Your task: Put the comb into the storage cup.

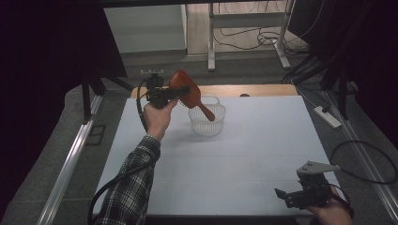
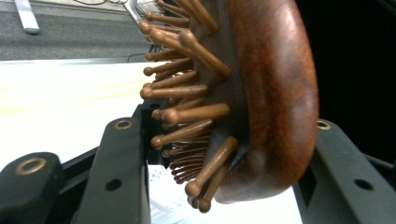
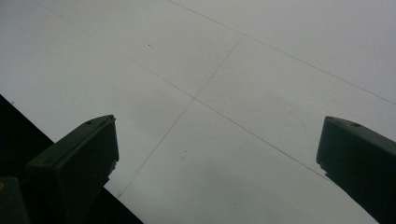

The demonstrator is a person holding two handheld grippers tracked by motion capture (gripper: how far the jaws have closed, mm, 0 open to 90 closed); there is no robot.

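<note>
Hairbrush (image 1: 187, 92) | wooden, held above table (image 1: 244, 154), over clear basket (image 1: 207, 123) | long axis slants, handle down-right into basket, head up-left | left claw (image 1: 174, 92) pinching head, bristle side and back | right claw (image 1: 285, 197) spread, near table's front edge

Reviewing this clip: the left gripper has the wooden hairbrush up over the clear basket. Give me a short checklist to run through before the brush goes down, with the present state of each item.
1. Grip: left gripper is clamped on the head of the hairbrush, one jaw on the bristle side and one on the wooden back. Ok.
2. Aim: the brush handle points down toward the opening of the basket. Ok.
3. Handle inside the rim or just in front of it: cannot tell.
4. Basket upright on the table, apparently holding nothing. Ok.
5. Right gripper open, at the near right table edge, away from the basket. Ok.
</note>
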